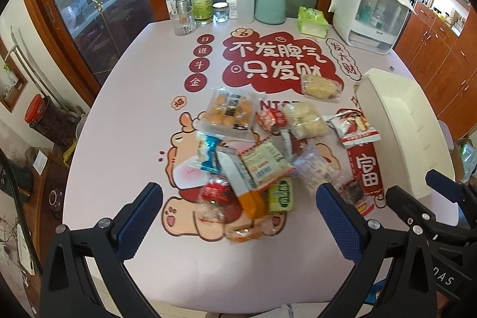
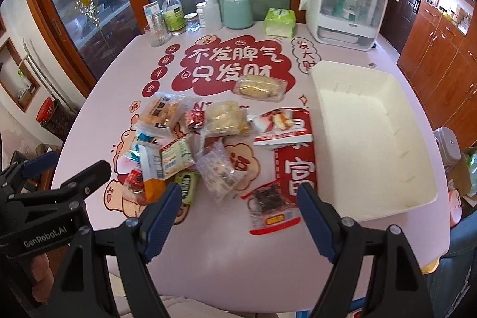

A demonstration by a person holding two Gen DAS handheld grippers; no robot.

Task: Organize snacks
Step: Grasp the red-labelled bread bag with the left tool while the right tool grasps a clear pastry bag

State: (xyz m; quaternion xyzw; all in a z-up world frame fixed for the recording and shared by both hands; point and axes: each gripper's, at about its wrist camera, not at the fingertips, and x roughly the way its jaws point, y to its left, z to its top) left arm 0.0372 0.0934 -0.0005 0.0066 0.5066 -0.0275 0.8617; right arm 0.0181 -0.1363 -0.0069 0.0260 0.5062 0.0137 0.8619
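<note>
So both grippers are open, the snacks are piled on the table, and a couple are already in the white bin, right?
Not quite. The white bin is empty, as the right wrist view shows. Both the left gripper and right gripper are open, and the snacks are on the table.

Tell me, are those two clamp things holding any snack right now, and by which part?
Nothing is held. The left gripper and right gripper both have their jaws open above the table, with the snacks lying loose and the white bin empty.
</note>
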